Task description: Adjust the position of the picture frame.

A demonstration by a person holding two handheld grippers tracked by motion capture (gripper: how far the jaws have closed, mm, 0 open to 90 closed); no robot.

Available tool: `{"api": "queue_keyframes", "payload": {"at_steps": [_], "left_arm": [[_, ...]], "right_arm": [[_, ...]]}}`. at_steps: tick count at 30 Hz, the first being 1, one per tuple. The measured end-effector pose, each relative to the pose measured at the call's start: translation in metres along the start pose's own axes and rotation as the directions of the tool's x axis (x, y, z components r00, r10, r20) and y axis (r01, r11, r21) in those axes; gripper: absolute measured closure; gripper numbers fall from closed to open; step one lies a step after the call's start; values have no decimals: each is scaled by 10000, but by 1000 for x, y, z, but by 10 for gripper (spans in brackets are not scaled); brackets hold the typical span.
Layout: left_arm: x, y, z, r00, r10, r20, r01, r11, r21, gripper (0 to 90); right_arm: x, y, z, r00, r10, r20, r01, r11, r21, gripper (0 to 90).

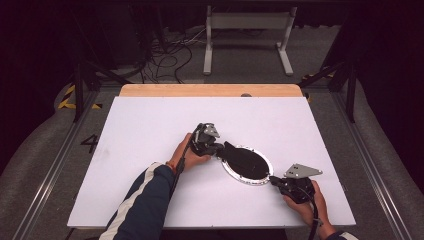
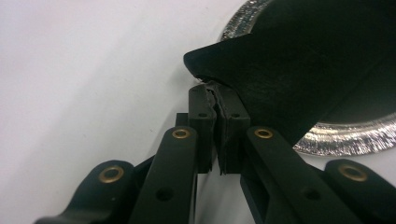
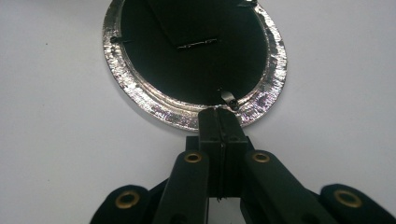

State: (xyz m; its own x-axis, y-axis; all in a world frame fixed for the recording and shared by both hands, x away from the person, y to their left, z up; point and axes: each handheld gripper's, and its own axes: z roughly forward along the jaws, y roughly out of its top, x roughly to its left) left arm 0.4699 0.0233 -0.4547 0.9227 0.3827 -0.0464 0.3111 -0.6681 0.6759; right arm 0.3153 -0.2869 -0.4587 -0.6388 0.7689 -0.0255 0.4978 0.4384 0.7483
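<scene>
An oval picture frame lies face down on the white table, its silver rim around a black back. A black fold-out stand rises from the back towards the left. My left gripper is shut on the stand's pointed tip, which it holds off the table. At the frame's near right edge, my right gripper is shut, with its tips against the rim beside a small metal clip.
The white table top ends in a wooden strip at the far side. Beyond it lie cables and a white metal stand on the floor. A dark sleeve comes in from the bottom.
</scene>
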Motion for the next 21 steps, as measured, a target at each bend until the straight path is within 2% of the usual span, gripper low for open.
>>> {"api": "queue_keyframes", "payload": {"at_steps": [3,7,9,14,17,18,21], "left_arm": [[-4,-4,-5,9998,205,27,-206,9996,173,884],[-7,-11,-12,9997,201,146,-205,9995,243,896],[-9,-18,-19,9992,181,347,-191,9994,288,897],[-17,-30,-29,9991,295,315,-308,9986,422,899],[-19,-36,-34,9992,172,357,-185,9991,373,900],[-21,-38,-36,9989,304,347,-319,9986,432,900],[-25,-42,-40,9988,366,325,-378,9986,380,899]], "right_arm": [[-1,1,1,10000,55,2,-55,10000,3,900],[-1,4,4,9999,37,111,-38,10000,22,900],[-1,6,6,9998,71,170,-71,10000,1,900],[-4,13,13,9995,96,296,-98,9999,47,900],[-5,18,19,9989,232,397,-235,9997,64,900],[-6,20,21,9988,233,442,-237,9997,82,900],[-7,24,26,9980,326,551,-329,9994,59,900]]}}
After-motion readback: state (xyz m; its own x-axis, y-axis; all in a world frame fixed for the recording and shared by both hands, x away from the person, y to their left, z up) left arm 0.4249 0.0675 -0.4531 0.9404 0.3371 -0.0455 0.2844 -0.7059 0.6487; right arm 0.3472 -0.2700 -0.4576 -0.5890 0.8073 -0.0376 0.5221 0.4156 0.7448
